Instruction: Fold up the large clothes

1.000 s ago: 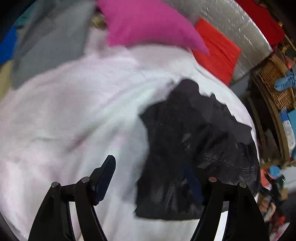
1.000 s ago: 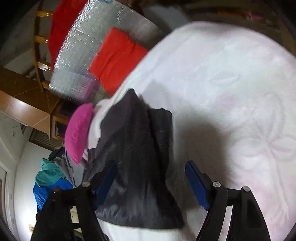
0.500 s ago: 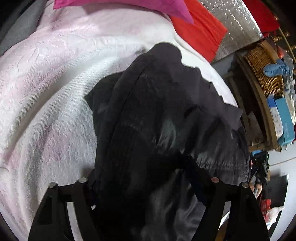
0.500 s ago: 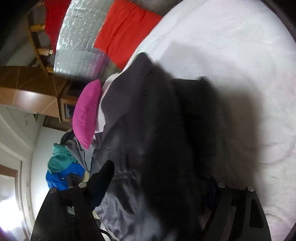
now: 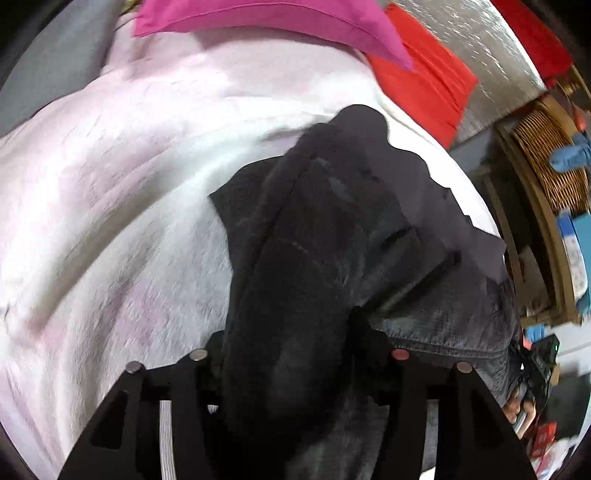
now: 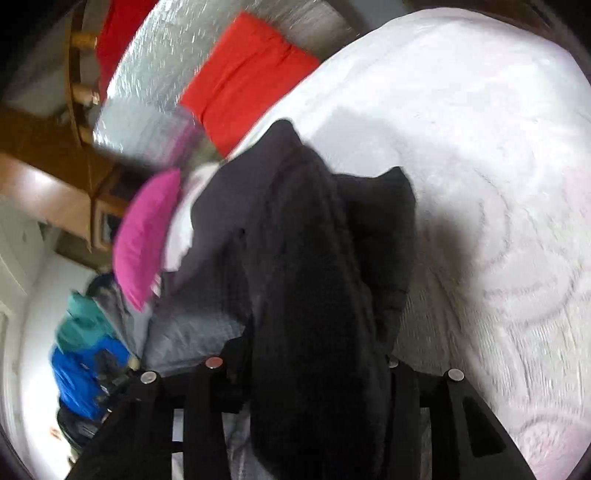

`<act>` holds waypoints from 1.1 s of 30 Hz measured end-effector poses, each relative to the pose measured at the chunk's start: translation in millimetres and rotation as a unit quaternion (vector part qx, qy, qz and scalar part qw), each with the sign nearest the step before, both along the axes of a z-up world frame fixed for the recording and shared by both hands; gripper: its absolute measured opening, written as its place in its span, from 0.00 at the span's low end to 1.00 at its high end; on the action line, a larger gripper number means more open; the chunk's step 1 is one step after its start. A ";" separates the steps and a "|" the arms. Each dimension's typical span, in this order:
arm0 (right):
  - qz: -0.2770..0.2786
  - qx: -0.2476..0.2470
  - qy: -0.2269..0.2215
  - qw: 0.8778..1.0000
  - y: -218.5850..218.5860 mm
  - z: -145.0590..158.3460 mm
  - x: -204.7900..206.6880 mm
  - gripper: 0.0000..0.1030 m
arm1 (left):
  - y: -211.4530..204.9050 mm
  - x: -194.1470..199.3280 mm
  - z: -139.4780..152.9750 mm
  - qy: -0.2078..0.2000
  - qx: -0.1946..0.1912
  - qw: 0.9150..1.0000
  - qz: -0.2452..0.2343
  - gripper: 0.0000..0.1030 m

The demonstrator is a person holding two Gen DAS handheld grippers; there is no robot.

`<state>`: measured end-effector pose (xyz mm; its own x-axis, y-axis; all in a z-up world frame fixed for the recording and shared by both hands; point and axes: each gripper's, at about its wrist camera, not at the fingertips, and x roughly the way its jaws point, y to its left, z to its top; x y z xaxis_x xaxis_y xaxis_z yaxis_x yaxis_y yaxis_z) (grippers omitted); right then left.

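A large dark grey garment lies bunched on a white bedspread. My left gripper is shut on a thick fold of it, which covers the fingertips. In the right wrist view the same garment runs up from my right gripper, which is shut on another fold; its fingertips are hidden by cloth. A lighter grey lining panel shows beside each gripper. The far end of the garment rests on the bed.
A pink pillow and a red pillow lie at the head of the bed against a silver quilted headboard. A wicker basket stands on a shelf at right. Blue and teal clothes are piled beside the bed.
Both grippers were open over the garment a second ago. They have closed on folds of it and the cloth now bunches up between the jaws.
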<state>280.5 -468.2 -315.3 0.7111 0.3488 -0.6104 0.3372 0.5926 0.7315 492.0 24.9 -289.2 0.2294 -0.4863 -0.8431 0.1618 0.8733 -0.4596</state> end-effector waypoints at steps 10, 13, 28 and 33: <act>-0.041 -0.014 -0.035 0.998 -10.6 42.9 -98.0 0.69 | 69.9 -78.6 68.8 -0.090 -0.014 0.996 0.020 0.68; -0.053 0.018 -0.061 0.997 -7.3 43.0 -138.3 0.71 | 88.7 -110.6 69.0 -0.088 -0.041 0.995 0.034 0.71; -0.080 0.147 -0.028 0.986 48.6 -21.4 -94.7 0.77 | 53.4 -116.7 3.0 0.021 -0.148 0.975 0.163 0.73; -0.107 0.129 -0.026 0.985 46.2 -16.2 -70.1 0.81 | 43.9 -96.2 -9.8 0.033 -0.158 0.968 0.193 0.77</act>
<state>210.4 -422.0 -331.5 0.8132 0.3271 -0.4813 0.3919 0.3036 0.8685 395.8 68.8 -299.0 0.3960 -0.6109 -0.6855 -0.1879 0.6768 -0.7117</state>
